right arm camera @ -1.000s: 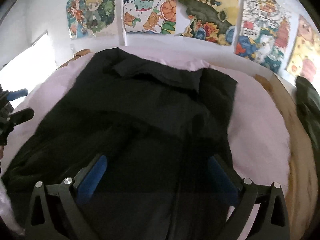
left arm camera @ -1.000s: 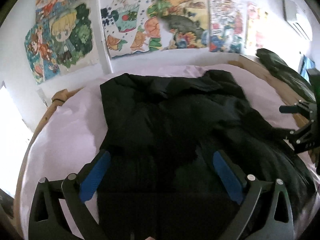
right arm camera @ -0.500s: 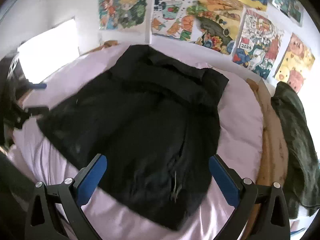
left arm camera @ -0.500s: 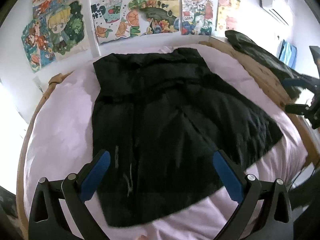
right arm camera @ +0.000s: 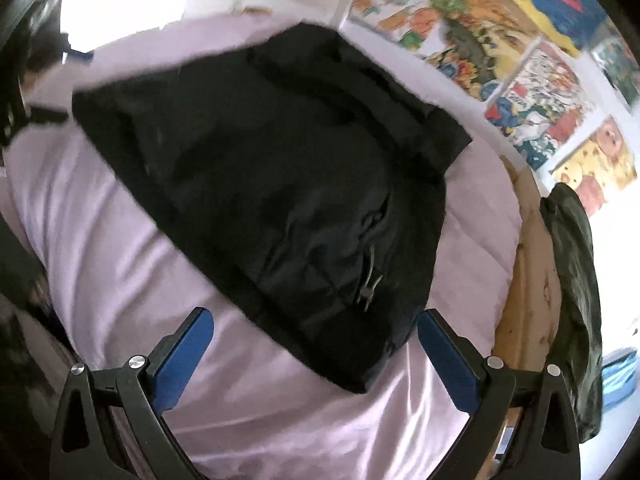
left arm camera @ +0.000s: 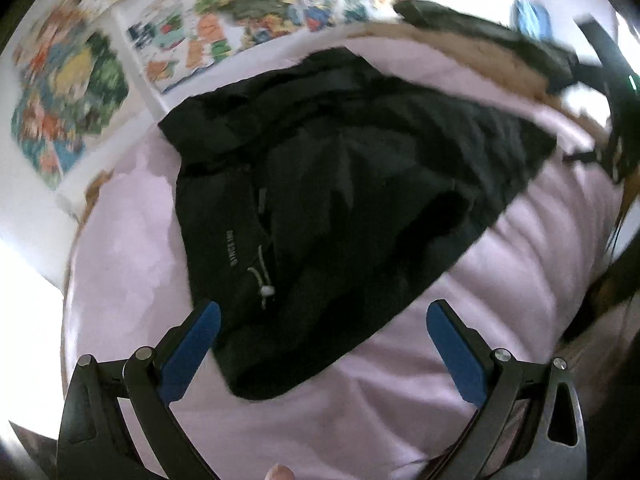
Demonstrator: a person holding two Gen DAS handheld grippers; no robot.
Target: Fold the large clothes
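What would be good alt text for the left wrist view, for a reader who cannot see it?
A black jacket lies spread on a pale pink bed cover, with a white drawstring toggle showing near its front. The left gripper is open above the cover at the jacket's near edge, holding nothing. Colourful posters hang on the wall behind.

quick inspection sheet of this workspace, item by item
surface: bed with pale pink sheet, wrinkled, wooden frame at the edge
job's things: black jacket lying spread on the sheet, white drawstring toggle showing
clutter: dark green garment draped on the bed frame
grippers: left claw open, holding nothing; right claw open, holding nothing; both off the jacket
cables: nothing seen
surroundings: white wall with colourful posters, bright window, image blurred
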